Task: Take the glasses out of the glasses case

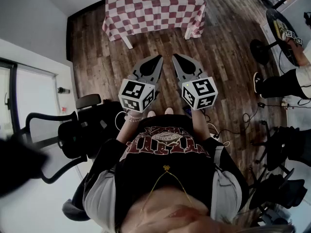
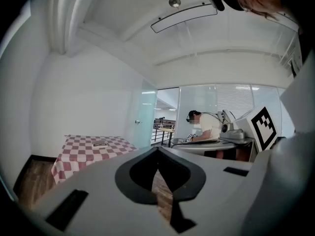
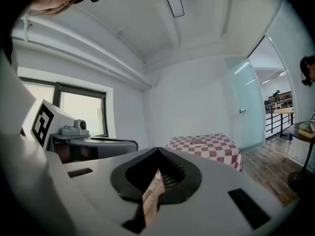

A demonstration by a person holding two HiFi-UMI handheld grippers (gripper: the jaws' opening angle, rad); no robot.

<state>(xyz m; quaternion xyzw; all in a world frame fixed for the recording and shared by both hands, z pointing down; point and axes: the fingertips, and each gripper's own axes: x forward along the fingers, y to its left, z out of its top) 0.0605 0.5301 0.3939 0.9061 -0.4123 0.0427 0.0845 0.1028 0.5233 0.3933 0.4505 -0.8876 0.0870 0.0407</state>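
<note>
Task not started yet, by the look of it. Person stands on the wood floor, well short of the counter w/ red-white checked cloth.

Left tool: jaws brought together at the tips, nothing betw. them, only a sliver of floor showing through lower down. Right tool: same, tips meeting, empty. Both held side by side at chest height, pointing fwd toward the counter.

On the cloth lies a small flat dark thing, prob. the glasses case; too small to say if lid is open or closed. Glasses themselves not visible anywhere.

Done: nothing. Left, as I judge it: walk up to the counter, steady the case w/ one tool, open the lid, lift the glasses out.
</note>
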